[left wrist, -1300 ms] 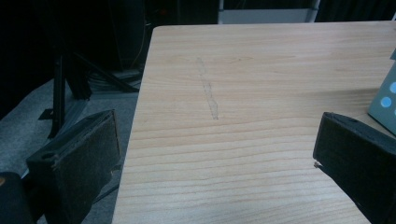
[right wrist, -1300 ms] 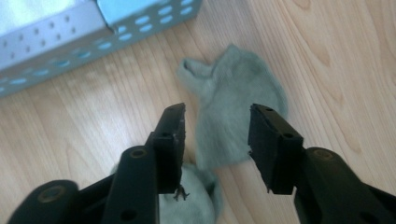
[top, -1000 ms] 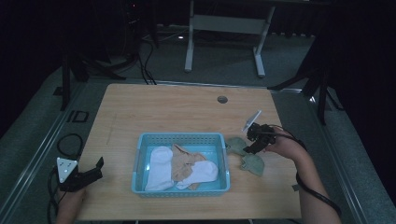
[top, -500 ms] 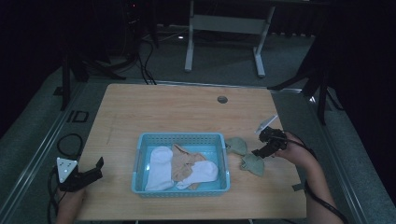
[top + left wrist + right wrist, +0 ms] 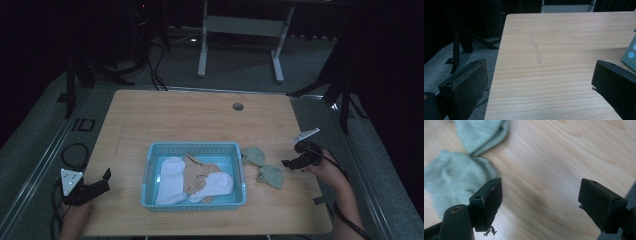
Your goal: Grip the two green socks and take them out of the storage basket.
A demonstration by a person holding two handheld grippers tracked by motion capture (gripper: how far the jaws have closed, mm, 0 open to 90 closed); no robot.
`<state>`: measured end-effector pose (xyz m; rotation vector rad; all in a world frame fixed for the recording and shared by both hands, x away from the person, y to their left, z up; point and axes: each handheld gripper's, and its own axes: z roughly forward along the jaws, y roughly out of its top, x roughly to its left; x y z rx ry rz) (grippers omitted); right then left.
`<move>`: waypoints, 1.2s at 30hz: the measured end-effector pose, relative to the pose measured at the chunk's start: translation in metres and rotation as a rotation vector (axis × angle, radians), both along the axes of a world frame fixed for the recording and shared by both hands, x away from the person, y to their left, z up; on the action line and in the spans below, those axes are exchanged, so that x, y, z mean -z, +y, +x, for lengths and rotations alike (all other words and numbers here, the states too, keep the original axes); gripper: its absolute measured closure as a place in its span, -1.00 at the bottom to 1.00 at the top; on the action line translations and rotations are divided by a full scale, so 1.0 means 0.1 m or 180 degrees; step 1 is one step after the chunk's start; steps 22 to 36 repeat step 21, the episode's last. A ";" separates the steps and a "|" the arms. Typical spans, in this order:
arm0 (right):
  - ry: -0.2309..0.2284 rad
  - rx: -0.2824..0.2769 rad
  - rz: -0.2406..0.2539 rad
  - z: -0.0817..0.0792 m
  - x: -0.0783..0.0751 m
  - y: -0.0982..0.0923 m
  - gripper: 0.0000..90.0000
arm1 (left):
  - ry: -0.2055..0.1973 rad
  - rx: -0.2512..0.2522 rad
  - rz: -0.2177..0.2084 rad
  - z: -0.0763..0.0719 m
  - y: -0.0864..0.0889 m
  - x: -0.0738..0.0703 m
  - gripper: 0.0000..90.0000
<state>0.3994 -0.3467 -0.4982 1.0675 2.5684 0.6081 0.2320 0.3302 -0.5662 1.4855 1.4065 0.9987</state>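
A light blue basket (image 5: 150, 165) stands near the table's front middle and holds a white sock (image 5: 170, 177), a tan sock (image 5: 197, 172) and another white sock (image 5: 220, 185). Two grey-green socks (image 5: 254, 155) (image 5: 271, 175) lie on the wood just right of the basket; both socks (image 5: 446, 177) (image 5: 481, 132) appear blurred at the left of the right gripper view. My right gripper (image 5: 290, 163) (image 5: 540, 202) is open over bare wood beside them, touching neither. My left gripper (image 5: 104, 180) (image 5: 539, 92) is open and empty at the table's front left corner.
A round grommet hole (image 5: 238, 106) sits in the wooden table (image 5: 200, 125) near its far edge. Cables (image 5: 75, 150) lie on the floor to the left. A white desk frame (image 5: 240, 30) stands beyond the table. A basket corner (image 5: 630, 52) pokes into the left gripper view.
My right gripper has drawn back to the right, away from the two grey-green socks, which stay on the table. The left gripper has not moved.
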 end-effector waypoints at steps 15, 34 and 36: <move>-0.0644 0.1434 0.0899 -0.19 0.29 -0.55 -0.77 | -0.0009 0.0003 0.0003 0.00 0.00 0.00 -0.99; -0.0816 0.1626 0.0754 -0.29 0.42 -0.58 -0.77 | 0.0000 0.0004 -0.0002 0.00 0.00 0.00 -0.99; -0.0816 0.1626 0.0754 -0.29 0.42 -0.58 -0.77 | 0.0000 0.0004 -0.0002 0.00 0.00 0.00 -0.99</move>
